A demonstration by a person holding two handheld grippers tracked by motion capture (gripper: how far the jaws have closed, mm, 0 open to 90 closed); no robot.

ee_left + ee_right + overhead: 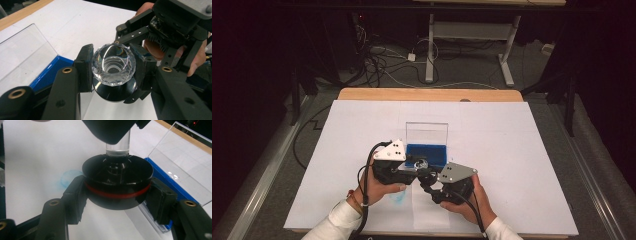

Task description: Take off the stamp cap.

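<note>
A clear faceted crystal knob [113, 65] sits on a glass stem [117, 145] that enters a black round disc [117, 172] with a red band. My left gripper [113, 67] is shut on the crystal knob, one pad on each side. My right gripper [116, 195] is shut on the black disc from below, its pads against the rim. In the high view the left gripper [417, 165] and right gripper [428, 176] meet just in front of a blue box [432, 151], above the white sheet [512, 150]. The black disc [115, 94] hangs under the knob.
The blue box has a clear lid [426, 132] standing open behind it. A faint blue stain [68, 177] marks the white sheet near the grippers. The wooden table edge [427, 94] runs along the far side; cables and a desk frame lie on the floor beyond.
</note>
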